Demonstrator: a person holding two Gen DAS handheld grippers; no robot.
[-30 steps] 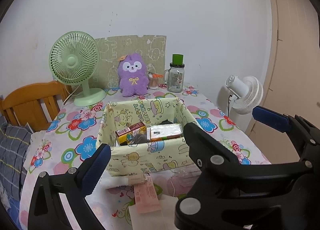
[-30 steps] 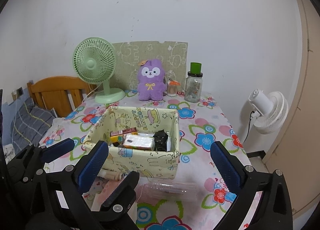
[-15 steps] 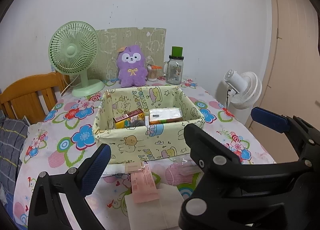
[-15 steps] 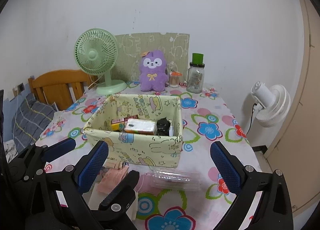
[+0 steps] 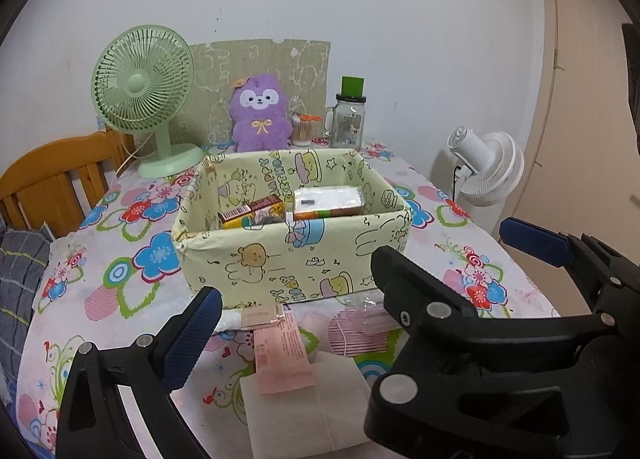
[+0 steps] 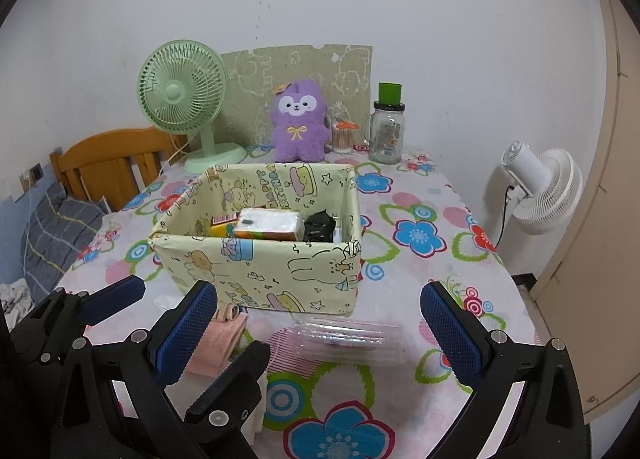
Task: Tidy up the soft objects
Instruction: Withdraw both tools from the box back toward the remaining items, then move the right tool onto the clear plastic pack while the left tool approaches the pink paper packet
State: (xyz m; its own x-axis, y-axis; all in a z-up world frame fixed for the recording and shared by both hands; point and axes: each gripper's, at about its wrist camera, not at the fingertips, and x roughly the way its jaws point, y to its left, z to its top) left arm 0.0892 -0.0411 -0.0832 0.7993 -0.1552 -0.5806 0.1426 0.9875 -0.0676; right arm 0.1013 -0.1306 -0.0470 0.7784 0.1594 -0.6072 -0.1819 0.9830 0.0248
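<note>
We hold both claws above the near edge of the table, and both are released, with nothing between the blue pads: the left gripper (image 5: 356, 271) and the right gripper (image 6: 316, 323) each stand wide apart. The soft things that we must tidy lie just in front of the fabric box (image 5: 292, 259), at about 6 o'clock from it: a pink pouch (image 5: 282, 355) that rests partly on a white folded cloth (image 5: 308, 407), and beside them, toward 3 o'clock, a clear plastic pack (image 6: 344, 339). We judge that the pouch and the cloth are light and limp, so they will bend and hang when lifted; it seems best to pinch them near the middle or at a folded edge, not at a loose corner. The clear pack looks slippery and thin, and may slide out of the pads. Inside the box there are already a tissue pack (image 6: 268, 224) and some small cartons. The table carries a flowered tablecloth (image 6: 416, 235), which may wrinkle under the pads. At 12 o'clock, against the white wall, stand a green fan (image 5: 144, 99), a purple plush toy (image 5: 260, 119) and a glass jar (image 5: 349, 119); a white fan (image 6: 540, 187) stands off the table at 3 o'clock.
</note>
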